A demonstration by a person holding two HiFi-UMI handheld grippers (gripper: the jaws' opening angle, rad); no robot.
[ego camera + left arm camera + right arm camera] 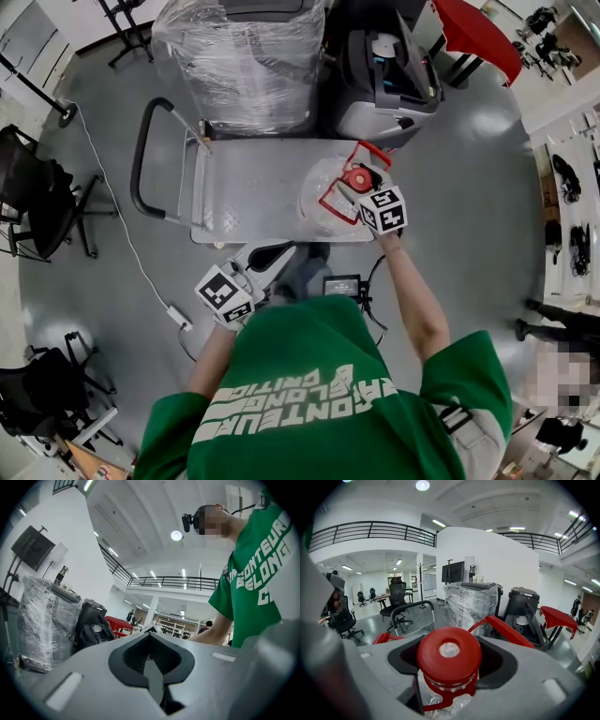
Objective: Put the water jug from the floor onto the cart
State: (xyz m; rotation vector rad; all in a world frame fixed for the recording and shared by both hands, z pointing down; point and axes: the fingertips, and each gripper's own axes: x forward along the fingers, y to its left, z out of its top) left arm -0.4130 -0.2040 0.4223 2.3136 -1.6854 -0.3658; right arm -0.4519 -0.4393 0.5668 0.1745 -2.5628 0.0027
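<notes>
The water jug (449, 656) is gripped at its red-capped neck by the right gripper (356, 183), over the near right corner of the cart (248, 192); bare deck is left leftward. The left gripper (274, 255) is closed, empty. "ONTEUR" is legible on the green shirt (255, 573).

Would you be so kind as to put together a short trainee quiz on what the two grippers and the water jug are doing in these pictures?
1. True or false: the left gripper is holding the water jug.
2. What do the right gripper's jaws hold? A) the jug's neck, just under its red cap; B) a black handle bar; C) a chair leg.
3. Fill in: in the head view, the jug shows over the grey deck of the ____.
Key: 1 false, its jaws are together with nothing between them. 2 A. 3 cart.
</notes>
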